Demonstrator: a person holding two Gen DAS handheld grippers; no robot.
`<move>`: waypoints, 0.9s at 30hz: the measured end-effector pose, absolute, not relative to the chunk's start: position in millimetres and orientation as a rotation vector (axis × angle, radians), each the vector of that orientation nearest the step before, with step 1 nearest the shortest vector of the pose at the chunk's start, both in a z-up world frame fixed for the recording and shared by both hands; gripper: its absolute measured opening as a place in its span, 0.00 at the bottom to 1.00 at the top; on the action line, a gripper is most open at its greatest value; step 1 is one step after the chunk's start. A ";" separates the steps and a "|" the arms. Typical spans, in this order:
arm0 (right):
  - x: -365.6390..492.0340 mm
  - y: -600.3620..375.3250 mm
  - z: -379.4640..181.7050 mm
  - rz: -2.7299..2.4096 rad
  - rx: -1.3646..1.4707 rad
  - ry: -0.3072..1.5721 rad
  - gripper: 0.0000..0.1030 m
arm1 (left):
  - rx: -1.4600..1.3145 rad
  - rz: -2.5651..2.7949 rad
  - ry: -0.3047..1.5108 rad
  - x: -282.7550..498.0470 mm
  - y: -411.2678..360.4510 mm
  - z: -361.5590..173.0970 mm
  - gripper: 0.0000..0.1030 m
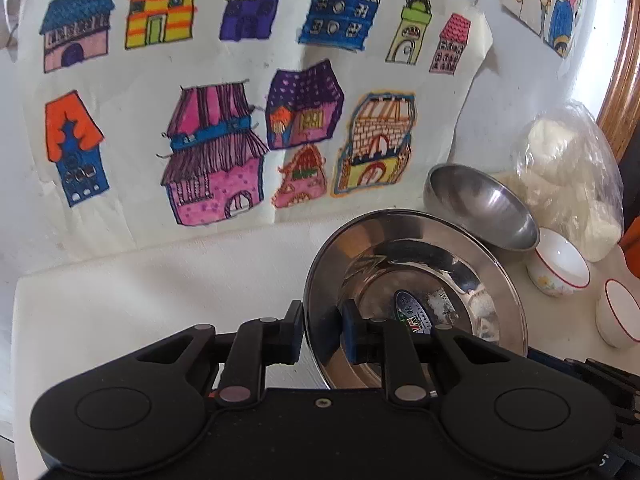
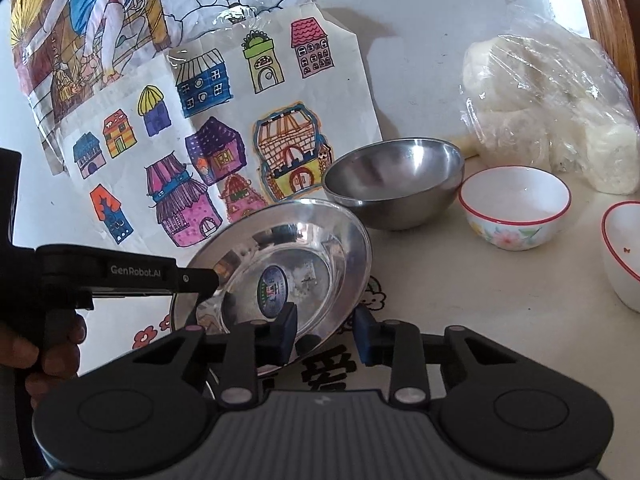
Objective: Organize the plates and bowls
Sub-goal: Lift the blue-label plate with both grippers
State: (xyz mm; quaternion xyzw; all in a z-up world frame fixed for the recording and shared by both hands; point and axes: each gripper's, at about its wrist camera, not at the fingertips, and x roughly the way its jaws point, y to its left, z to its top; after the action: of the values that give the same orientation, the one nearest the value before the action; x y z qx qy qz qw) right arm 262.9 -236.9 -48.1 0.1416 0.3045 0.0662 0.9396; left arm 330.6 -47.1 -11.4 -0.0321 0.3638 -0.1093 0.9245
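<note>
A shiny steel plate (image 1: pixel 420 272) with a sticker in its middle is tilted above the table. My left gripper (image 1: pixel 322 330) is shut on its near-left rim, one finger on each side. In the right wrist view the same plate (image 2: pixel 280 252) shows, with the left gripper (image 2: pixel 208 280) clamped on its left edge. My right gripper (image 2: pixel 326 334) has its jaws apart around the plate's near-right rim, with a gap on the right side. A steel bowl (image 2: pixel 394 182) stands behind the plate. Two white red-rimmed bowls (image 2: pixel 514 206) (image 2: pixel 624 252) sit to the right.
Children's drawings of colourful houses (image 1: pixel 224 92) hang on the white wall behind. A plastic bag of white buns (image 2: pixel 548 108) lies at the back right by a wooden frame (image 2: pixel 608 8). The tablecloth (image 2: pixel 460 292) has printed flowers and dark characters.
</note>
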 end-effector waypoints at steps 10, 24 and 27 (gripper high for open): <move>263.2 -232.7 -44.1 0.141 0.264 0.588 0.24 | -0.114 -0.204 0.670 320.2 -37.2 -1.7 0.20; 243.3 -232.8 -15.9 0.137 0.267 0.465 0.24 | -0.120 -0.208 0.550 289.4 -38.6 29.8 0.19; 237.6 -233.3 -11.3 0.138 0.271 0.451 0.24 | -0.122 -0.198 0.541 281.1 -37.8 35.0 0.19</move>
State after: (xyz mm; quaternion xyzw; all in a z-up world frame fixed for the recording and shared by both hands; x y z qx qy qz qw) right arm 237.6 -233.3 -11.3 0.1338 0.2226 0.0682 0.9633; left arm 281.1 -37.8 35.0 -0.0602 0.2666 -0.0976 0.9570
